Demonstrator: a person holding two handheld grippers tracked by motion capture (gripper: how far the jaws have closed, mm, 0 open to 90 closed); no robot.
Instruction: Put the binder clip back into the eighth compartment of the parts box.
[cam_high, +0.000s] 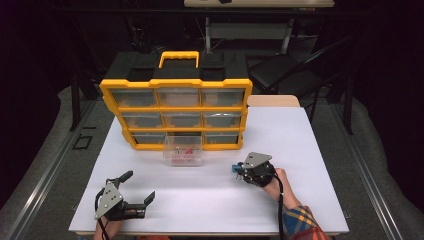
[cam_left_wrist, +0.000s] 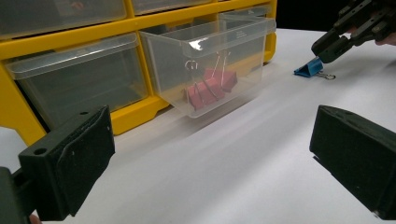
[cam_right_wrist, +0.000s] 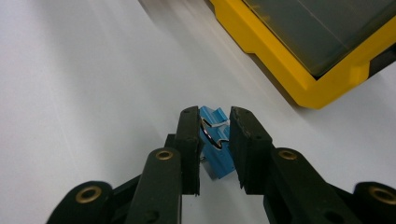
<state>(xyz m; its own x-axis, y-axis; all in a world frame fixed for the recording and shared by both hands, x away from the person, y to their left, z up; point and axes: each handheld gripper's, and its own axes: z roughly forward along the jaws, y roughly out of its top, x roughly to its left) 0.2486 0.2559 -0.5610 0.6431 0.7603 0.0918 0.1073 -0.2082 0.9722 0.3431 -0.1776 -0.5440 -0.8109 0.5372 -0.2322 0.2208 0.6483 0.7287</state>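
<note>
The right gripper (cam_right_wrist: 212, 140) has its jaws clamped on the blue binder clip (cam_right_wrist: 215, 149), which lies on the white table (cam_right_wrist: 70, 93). Bare tabletop spreads to its left; ahead and to its right runs the yellow edge of the organizer (cam_right_wrist: 299, 79). The left gripper (cam_left_wrist: 210, 154) stands wide apart, grasping nothing, with open table ahead up to the pulled-out clear drawer (cam_left_wrist: 210, 65) holding red clips (cam_left_wrist: 210, 86).

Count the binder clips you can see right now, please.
3, maybe more hidden: two red clips lie together in the pulled-out clear drawer, and one blue clip sits on the white table between the right gripper jaws.
</note>
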